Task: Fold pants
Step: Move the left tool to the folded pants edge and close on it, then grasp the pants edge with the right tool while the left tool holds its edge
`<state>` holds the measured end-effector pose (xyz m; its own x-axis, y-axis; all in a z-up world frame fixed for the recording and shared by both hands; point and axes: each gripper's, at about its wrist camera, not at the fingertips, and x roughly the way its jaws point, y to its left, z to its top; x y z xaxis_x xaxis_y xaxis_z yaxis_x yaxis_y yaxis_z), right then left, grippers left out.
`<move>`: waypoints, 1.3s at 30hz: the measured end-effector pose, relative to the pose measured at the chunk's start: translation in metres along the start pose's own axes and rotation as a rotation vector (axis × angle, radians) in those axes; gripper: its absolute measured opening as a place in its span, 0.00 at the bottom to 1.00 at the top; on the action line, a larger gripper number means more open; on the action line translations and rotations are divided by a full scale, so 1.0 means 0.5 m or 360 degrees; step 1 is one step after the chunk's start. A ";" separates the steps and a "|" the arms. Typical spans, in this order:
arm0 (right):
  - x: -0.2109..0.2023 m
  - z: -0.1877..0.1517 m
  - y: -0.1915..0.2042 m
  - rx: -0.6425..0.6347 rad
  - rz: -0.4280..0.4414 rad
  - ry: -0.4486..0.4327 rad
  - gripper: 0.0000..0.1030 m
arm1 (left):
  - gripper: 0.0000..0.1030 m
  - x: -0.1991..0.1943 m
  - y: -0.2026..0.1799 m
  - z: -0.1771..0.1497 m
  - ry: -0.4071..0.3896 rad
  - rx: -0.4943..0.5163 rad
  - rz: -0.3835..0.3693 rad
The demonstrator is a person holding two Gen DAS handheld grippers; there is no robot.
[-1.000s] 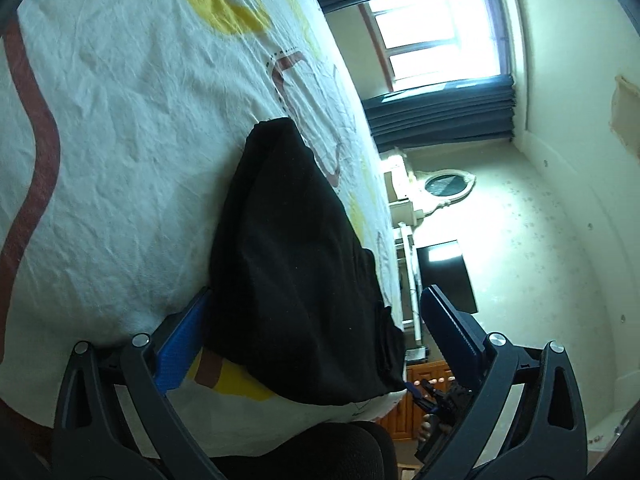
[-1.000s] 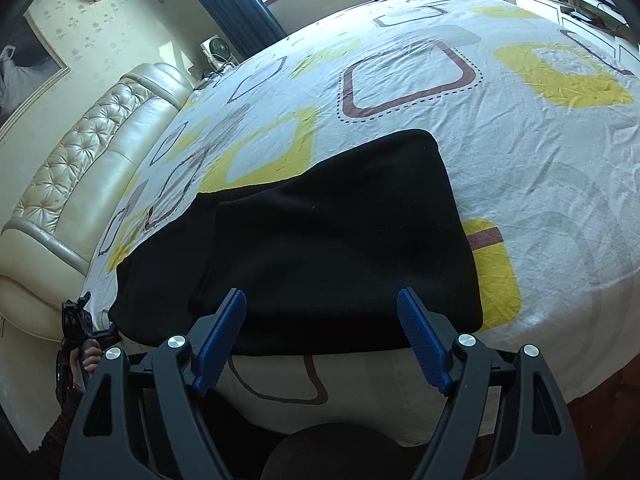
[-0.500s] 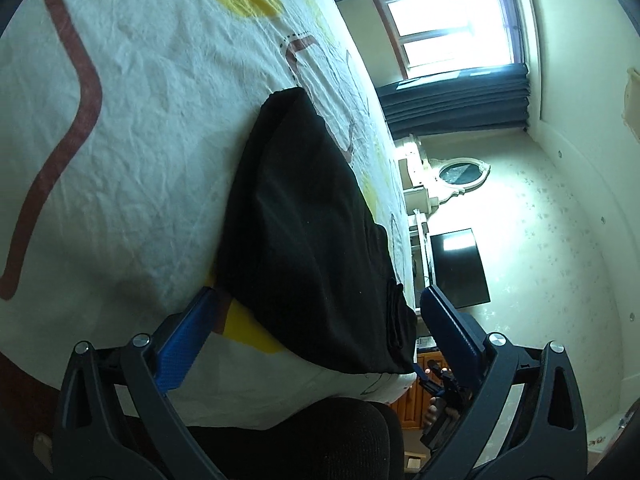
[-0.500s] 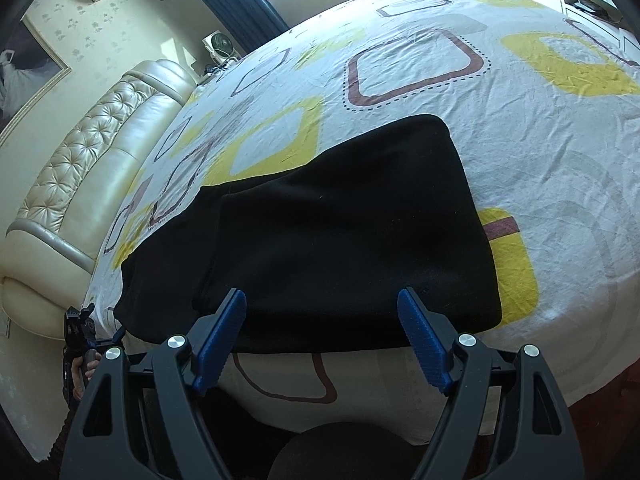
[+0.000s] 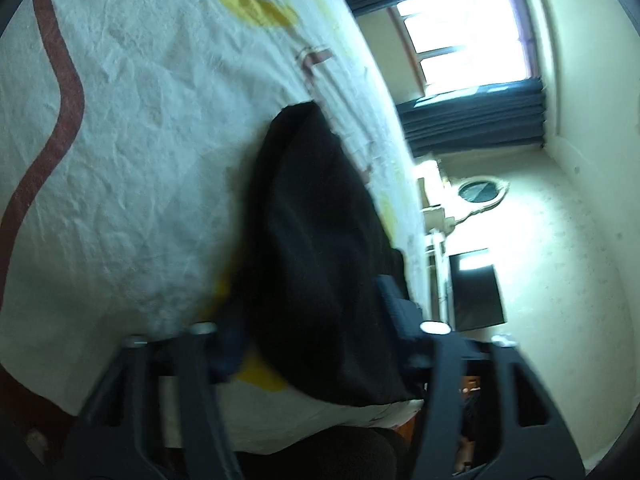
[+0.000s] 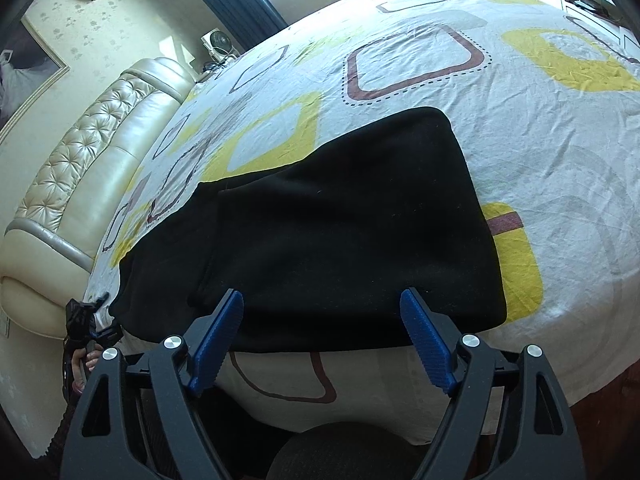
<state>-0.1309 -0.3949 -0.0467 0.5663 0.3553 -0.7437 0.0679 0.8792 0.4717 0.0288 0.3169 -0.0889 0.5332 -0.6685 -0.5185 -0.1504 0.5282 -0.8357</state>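
The black pants (image 6: 332, 224) lie folded in a flat rectangle on the patterned bed sheet (image 6: 540, 128), near the bed's front edge. My right gripper (image 6: 322, 312) is open, its blue pads just at the pants' near edge, holding nothing. In the blurred left wrist view the pants (image 5: 320, 264) run away along the sheet (image 5: 120, 140). My left gripper (image 5: 312, 312) is open with its jaws on either side of the pants' near end, not closed on it. The left gripper also shows at the far left of the right wrist view (image 6: 86, 320).
A cream tufted headboard (image 6: 80, 168) runs along the left of the bed. A window with dark curtains (image 5: 472, 96), a wall mirror (image 5: 480, 192) and a dark screen (image 5: 476, 292) are beyond the bed. The bed edge drops off just below both grippers.
My left gripper has moved forward, so its jaws now straddle the pants' near end; the view is blurred by motion. My right gripper has edged slightly closer to the pants.
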 end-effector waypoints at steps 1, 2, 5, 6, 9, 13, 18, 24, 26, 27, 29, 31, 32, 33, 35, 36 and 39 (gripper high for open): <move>0.001 0.000 0.000 0.0001 -0.0001 0.0000 0.79 | 0.19 0.008 0.009 -0.003 0.0018 -0.0014 0.0050; 0.002 -0.001 0.000 -0.0001 -0.0004 0.0002 0.79 | 0.19 0.008 0.015 -0.003 0.0000 -0.0049 0.0022; 0.001 -0.002 0.001 0.0005 -0.0005 0.0000 0.79 | 0.15 0.004 0.018 0.000 -0.0045 -0.0115 0.0010; 0.000 -0.002 0.001 0.0008 -0.0004 -0.0002 0.79 | 0.14 0.001 0.007 0.001 -0.0067 -0.0091 0.0029; -0.002 -0.001 0.000 0.0020 0.0000 -0.0006 0.79 | 0.14 -0.017 -0.053 0.004 -0.0138 0.0022 0.0018; -0.003 0.001 0.000 0.0036 -0.0004 -0.0010 0.79 | 0.14 -0.031 -0.176 0.010 -0.0189 0.0187 -0.0081; -0.008 0.002 -0.001 0.0067 0.0024 -0.0016 0.79 | 0.14 0.019 -0.382 -0.028 -0.0129 0.0508 -0.0114; -0.014 0.004 0.002 0.0083 0.0074 -0.0013 0.79 | 0.14 0.158 -0.598 -0.167 0.0042 0.1013 -0.0059; -0.018 0.006 0.000 0.0095 0.0091 -0.0021 0.79 | 0.14 0.218 -0.634 -0.221 0.0129 0.1103 -0.0067; -0.020 0.007 -0.003 0.0107 0.0097 -0.0025 0.79 | 0.14 0.256 -0.648 -0.249 0.0192 0.1132 -0.0078; -0.026 0.009 -0.011 0.0146 0.0102 -0.0041 0.79 | 0.14 0.323 -0.662 -0.298 0.0297 0.1166 -0.0069; -0.036 0.014 -0.027 0.0203 0.0098 -0.0071 0.79 | 0.14 0.396 -0.660 -0.341 0.0390 0.1196 -0.0030; -0.039 0.016 -0.036 0.0231 0.0102 -0.0081 0.79 | 0.14 0.428 -0.653 -0.356 0.0430 0.1192 -0.0009; -0.041 0.018 -0.044 0.0258 0.0111 -0.0085 0.79 | 0.14 0.459 -0.645 -0.370 0.0470 0.1185 0.0015; -0.041 0.019 -0.058 0.0306 0.0137 -0.0083 0.79 | 0.14 0.515 -0.624 -0.393 0.0539 0.1148 0.0063; -0.040 0.020 -0.063 0.0323 0.0144 -0.0079 0.79 | 0.14 0.538 -0.614 -0.404 0.0570 0.1133 0.0092; -0.038 0.023 -0.063 0.0321 0.0150 -0.0072 0.79 | 0.19 0.578 -0.602 -0.439 0.0583 0.1183 0.0180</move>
<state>-0.1344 -0.4328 -0.0421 0.6140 0.4141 -0.6720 0.1733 0.7599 0.6266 0.0454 -0.1499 -0.0269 0.2241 -0.6508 -0.7255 0.4699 0.7243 -0.5045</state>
